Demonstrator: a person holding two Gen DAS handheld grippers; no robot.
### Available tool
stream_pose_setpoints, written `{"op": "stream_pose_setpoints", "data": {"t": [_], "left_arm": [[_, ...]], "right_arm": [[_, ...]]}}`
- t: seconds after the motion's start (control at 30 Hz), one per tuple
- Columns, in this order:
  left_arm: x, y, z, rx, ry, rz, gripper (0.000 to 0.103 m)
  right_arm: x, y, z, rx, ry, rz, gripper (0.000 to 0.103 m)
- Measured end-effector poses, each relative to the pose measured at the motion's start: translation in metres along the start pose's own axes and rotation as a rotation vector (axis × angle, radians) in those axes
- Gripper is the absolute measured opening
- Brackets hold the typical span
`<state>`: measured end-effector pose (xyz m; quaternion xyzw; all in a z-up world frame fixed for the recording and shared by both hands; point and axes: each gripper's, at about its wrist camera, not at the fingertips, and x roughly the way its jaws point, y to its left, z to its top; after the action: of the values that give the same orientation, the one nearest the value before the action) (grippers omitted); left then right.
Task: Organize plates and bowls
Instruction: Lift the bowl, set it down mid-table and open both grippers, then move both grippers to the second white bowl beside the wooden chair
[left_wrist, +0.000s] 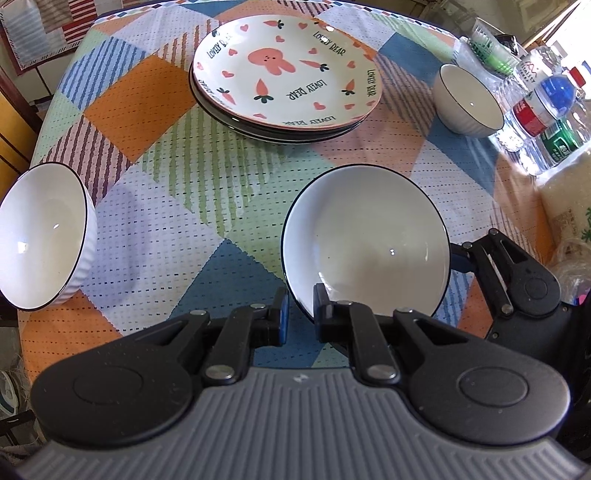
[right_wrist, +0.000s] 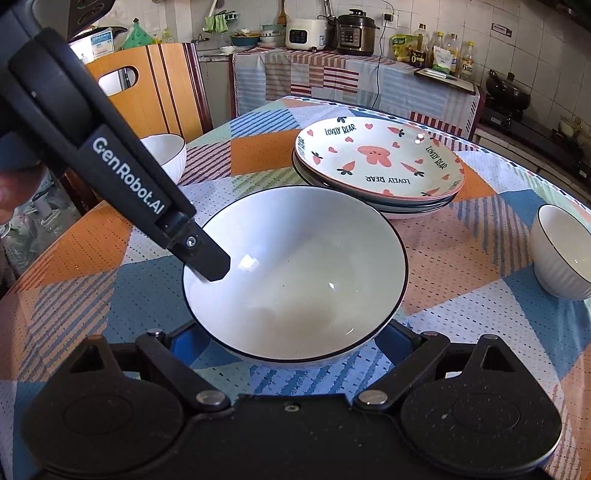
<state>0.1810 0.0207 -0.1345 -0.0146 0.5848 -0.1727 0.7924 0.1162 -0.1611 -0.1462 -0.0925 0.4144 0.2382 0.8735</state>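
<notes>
I hold the large white bowl (right_wrist: 295, 273) between both my tools, lifted over the patchwork-clothed worktop (left_wrist: 177, 192). My left gripper (left_wrist: 300, 314) has its jaws pinched together on the bowl's rim, one pad inside, one outside. My right gripper (right_wrist: 288, 341) has its jaws spread wide and pressed against the bowl's outer wall, cradling it from below. Beyond the bowl sits the stack of plates (right_wrist: 380, 166), the bunny plate on top. A small bowl (left_wrist: 469, 99) stands to the right of the stack, another small bowl (left_wrist: 44, 236) well to its left.
</notes>
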Motion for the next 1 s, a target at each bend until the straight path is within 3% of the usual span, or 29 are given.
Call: {"op": "stream_pose_setpoints", "data": {"t": [0.43,0.6,1.0], "left_arm": [[0.008,0.01,-0.001,-0.037,0.023,-0.01,0.013],[-0.011,0.005,-0.006,0.026,-0.045,0.049,0.015],[-0.051,0.001,-0.022,0.072,-0.09,0.096,0.018]], "right_arm": [[0.011,0.013,-0.001,0.015,0.051,-0.061,0.098],[-0.007,0.024,0.0,-0.038,0.093,-0.069,0.098],[-0.071,0.038,0.017,0.018,0.02,-0.012,0.098]]}}
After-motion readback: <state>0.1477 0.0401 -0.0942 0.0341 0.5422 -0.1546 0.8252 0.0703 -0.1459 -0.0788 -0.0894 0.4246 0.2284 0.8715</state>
